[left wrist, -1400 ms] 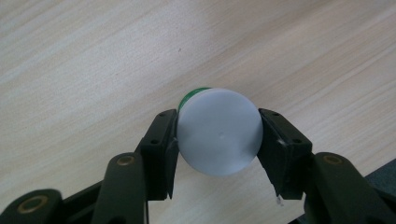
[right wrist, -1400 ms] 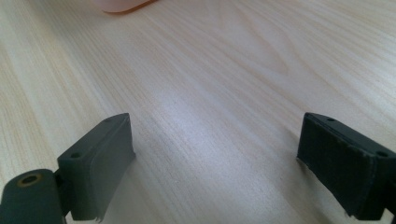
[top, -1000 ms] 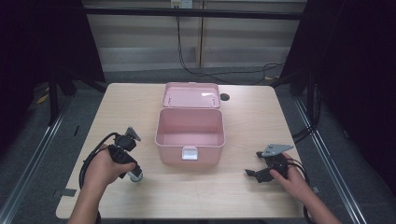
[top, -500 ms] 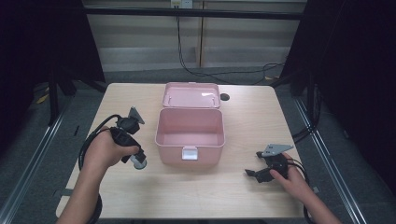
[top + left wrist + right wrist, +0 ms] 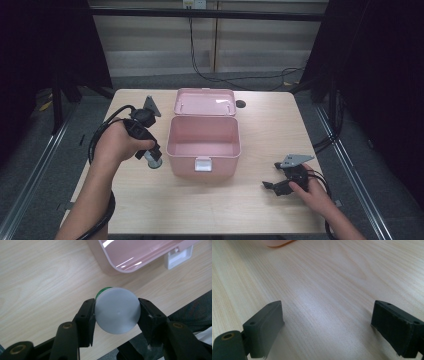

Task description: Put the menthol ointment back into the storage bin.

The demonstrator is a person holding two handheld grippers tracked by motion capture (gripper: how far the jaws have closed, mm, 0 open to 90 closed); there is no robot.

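An open pink box stands mid-table, its lid tipped back and its inside bare. My left gripper is shut on a small container with a white round cap and a green body, held just left of the box's front left corner. In the left gripper view the jaws press on both sides of the cap, above the table, with the box's rim and white latch beyond. My right gripper rests low on the table at the front right, open, with only wood between its jaws.
A small dark round spot lies on the wooden table right of the lid. Cables trail from both grippers. The floor drops away past the table's front and side edges.
My left gripper has carried the container away from the front edge and rightward, closer to the box. The right gripper has stayed where it was.
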